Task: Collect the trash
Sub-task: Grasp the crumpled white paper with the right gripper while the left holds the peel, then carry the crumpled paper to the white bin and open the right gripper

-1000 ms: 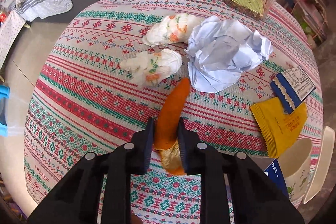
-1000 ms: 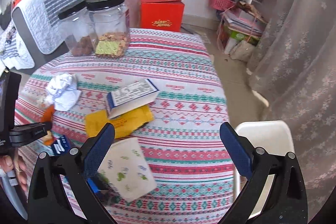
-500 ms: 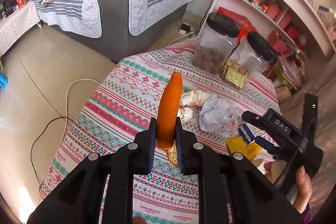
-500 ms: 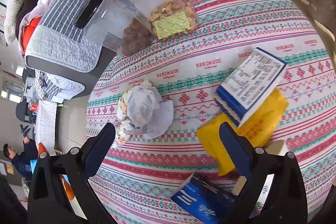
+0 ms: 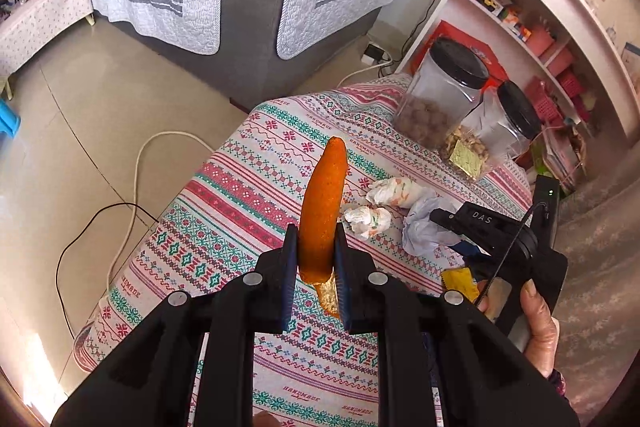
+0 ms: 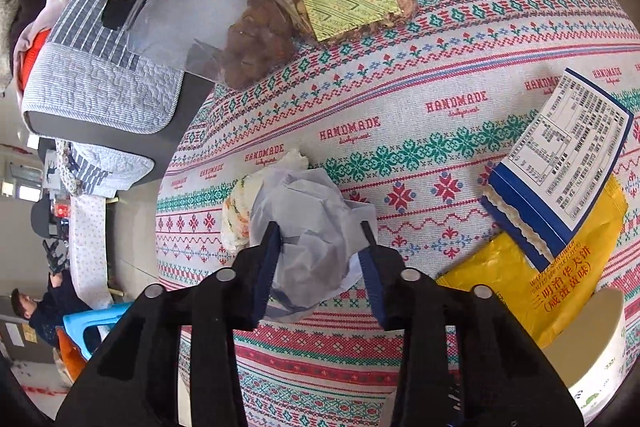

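Over the patterned surface point(image 5: 224, 227), the left claw point(image 5: 316, 267) is pinching an orange peel strip point(image 5: 322, 203) near its lower end, so most of the peel sticks up past the fingertips with nothing backing it. That's the first worry: the grip is low on a long, floppy piece, and a quick swing toward wherever the trash goes could make it pivot or slide out.

The right claw point(image 6: 320, 251) has just been closing and now sits around the crumpled white paper ball point(image 6: 312, 223), with the pads pressed into its sides. Crumpled paper squashes, so the hold might only be on loose outer folds. If so, the ball could unfold and drop partway up.

Two patterned tissue wads point(image 5: 384, 203) lie touching or just beside that paper, so one could get dragged along or knocked off the edge. The blue snack box point(image 6: 560, 167) and yellow wafer wrapper point(image 6: 560, 275) are still lying on the cloth further right, near a white paper cup point(image 6: 592, 339). The two clear jars point(image 5: 460, 107) stand behind, close enough that a careless lift could bump them.
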Available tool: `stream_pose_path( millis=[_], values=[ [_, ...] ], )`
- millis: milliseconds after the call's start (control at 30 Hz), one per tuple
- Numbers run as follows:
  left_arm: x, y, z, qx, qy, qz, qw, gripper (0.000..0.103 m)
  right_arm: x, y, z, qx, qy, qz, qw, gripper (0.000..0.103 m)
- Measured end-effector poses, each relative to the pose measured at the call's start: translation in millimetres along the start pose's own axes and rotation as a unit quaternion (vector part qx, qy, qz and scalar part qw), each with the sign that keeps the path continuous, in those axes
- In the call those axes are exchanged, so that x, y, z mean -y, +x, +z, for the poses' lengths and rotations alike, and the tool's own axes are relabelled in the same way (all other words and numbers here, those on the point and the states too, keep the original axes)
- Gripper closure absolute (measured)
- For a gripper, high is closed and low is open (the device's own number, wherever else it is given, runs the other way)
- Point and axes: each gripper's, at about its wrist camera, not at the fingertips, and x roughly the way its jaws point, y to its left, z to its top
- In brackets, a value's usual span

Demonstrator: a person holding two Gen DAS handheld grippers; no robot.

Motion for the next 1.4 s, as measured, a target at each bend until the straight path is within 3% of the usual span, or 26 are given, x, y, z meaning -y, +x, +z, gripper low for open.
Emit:
stream_pose_path(
  millis=[100,633,867,1400],
  values=[
    [-3,4,0,-0.007,-0.005,0.003,1.0000,0.086,-6,-7,1,0.011,-0.017,0.003,1.000,0.084],
    [17,-4,-4,0.009,0.010,-0.005,0.9999,0.086,11,-102,-10,0.094,-0.069,0.025,0.993,0.086],
    [40,-7,-10,0.014,0.029,-0.011,0.9994,0.086,42,-152,-19,0.146,-0.093,-0.009,0.985,0.086],
    [115,-13,-33,0.046,0.075,-0.047,0.9950,0.086,128,-233,-42,0.215,-0.074,-0.046,0.973,0.086]
  ],
)
